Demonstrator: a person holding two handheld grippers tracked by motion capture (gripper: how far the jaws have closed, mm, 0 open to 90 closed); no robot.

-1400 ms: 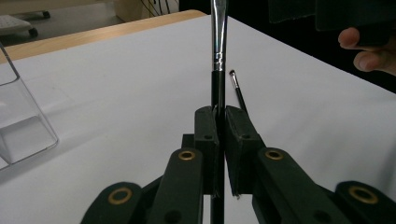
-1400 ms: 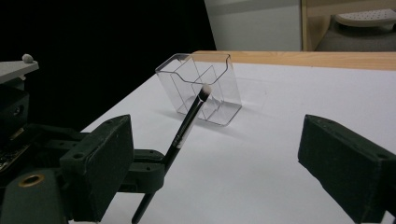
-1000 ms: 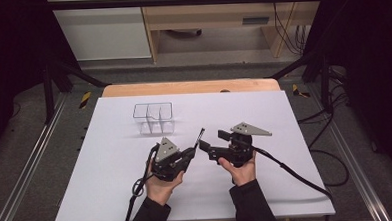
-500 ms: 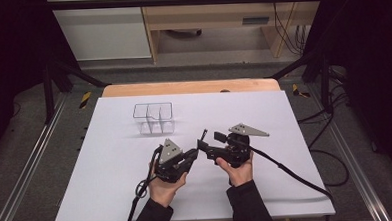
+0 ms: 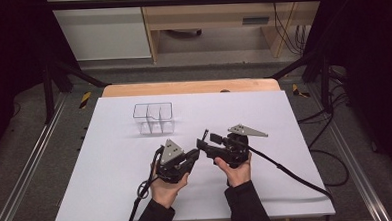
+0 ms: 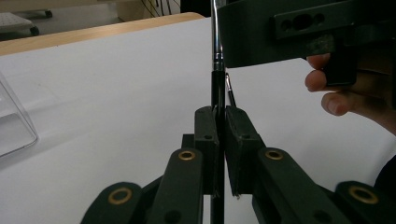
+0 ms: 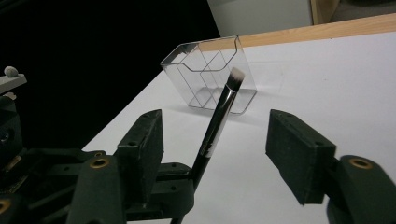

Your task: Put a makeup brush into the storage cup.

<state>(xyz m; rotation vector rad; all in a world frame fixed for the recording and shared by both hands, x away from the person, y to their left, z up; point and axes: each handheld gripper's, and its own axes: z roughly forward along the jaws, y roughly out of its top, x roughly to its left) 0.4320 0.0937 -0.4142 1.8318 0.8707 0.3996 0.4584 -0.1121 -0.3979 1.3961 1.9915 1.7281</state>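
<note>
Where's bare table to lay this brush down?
Bare white table lies left of the left gripper, and right of the right gripper toward the far edge. It is crowded mid-table, where both grippers meet around the brush, and near the clear organizer.

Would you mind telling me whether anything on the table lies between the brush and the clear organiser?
Nothing visible does. The brush is held upright in the left tongs, with the open right tongs around it. Between it and the clear organiser lies just bare white table.
</note>
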